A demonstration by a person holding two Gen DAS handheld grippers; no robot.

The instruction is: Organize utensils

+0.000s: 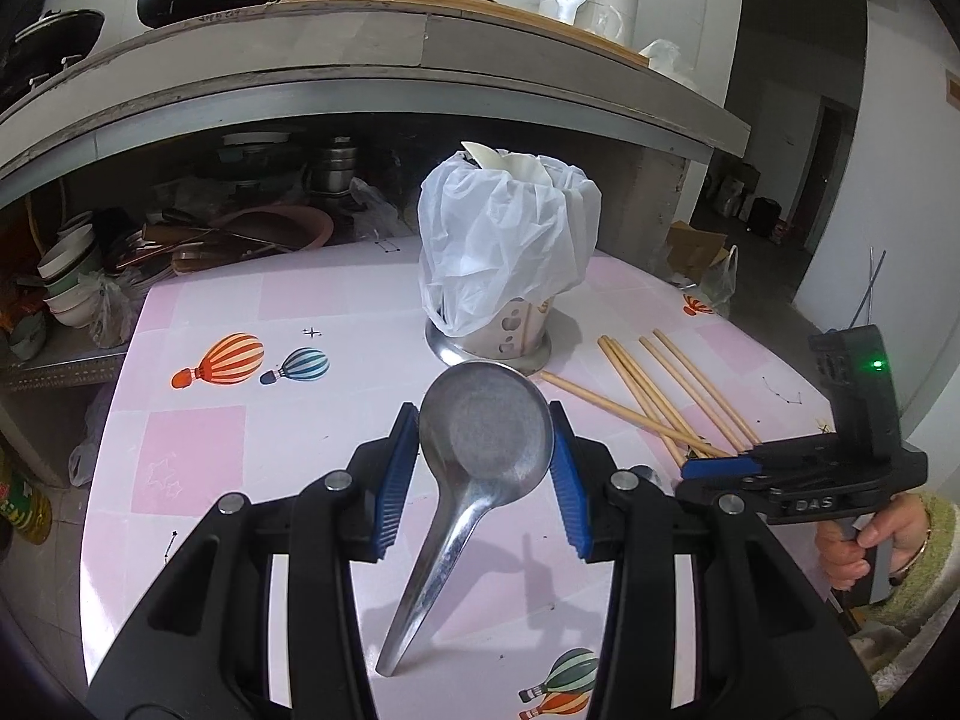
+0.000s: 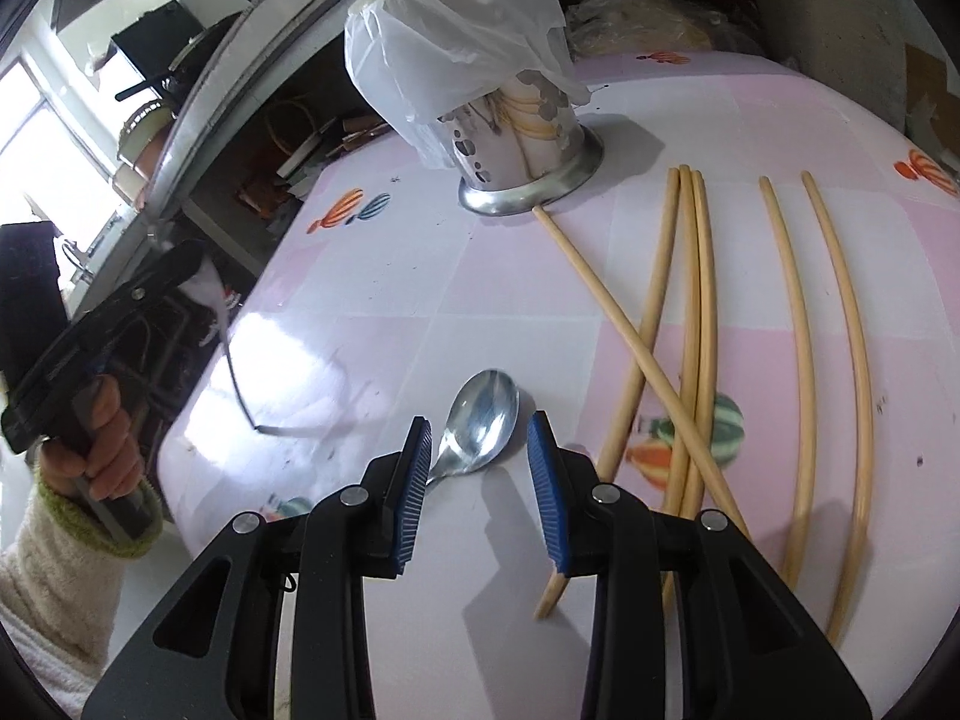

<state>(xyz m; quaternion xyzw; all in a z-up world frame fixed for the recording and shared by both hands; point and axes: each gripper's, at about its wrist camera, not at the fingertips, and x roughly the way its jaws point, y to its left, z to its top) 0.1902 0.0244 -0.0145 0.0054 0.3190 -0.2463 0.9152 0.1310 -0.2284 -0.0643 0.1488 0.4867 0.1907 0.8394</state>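
My left gripper (image 1: 485, 429) is shut on the bowl of a metal spoon (image 1: 480, 426); the handle hangs down toward the pink table (image 1: 288, 312). A perforated metal utensil holder (image 1: 498, 330) draped with a white plastic bag (image 1: 510, 228) stands just beyond it. Several wooden chopsticks (image 1: 666, 396) lie loose to the right. My right gripper (image 2: 480, 438) is open just above the table, over a second metal spoon (image 2: 480, 420) that lies between its fingers. The chopsticks (image 2: 690, 312) lie to its right, and the holder (image 2: 528, 144) stands farther back.
The right gripper body (image 1: 840, 468) and its hand sit at the table's right edge. A concrete shelf (image 1: 360, 72) overhangs the table's far side, with bowls and pans (image 1: 78, 276) stacked under it. The left gripper (image 2: 90, 348) shows beyond the table's left edge.
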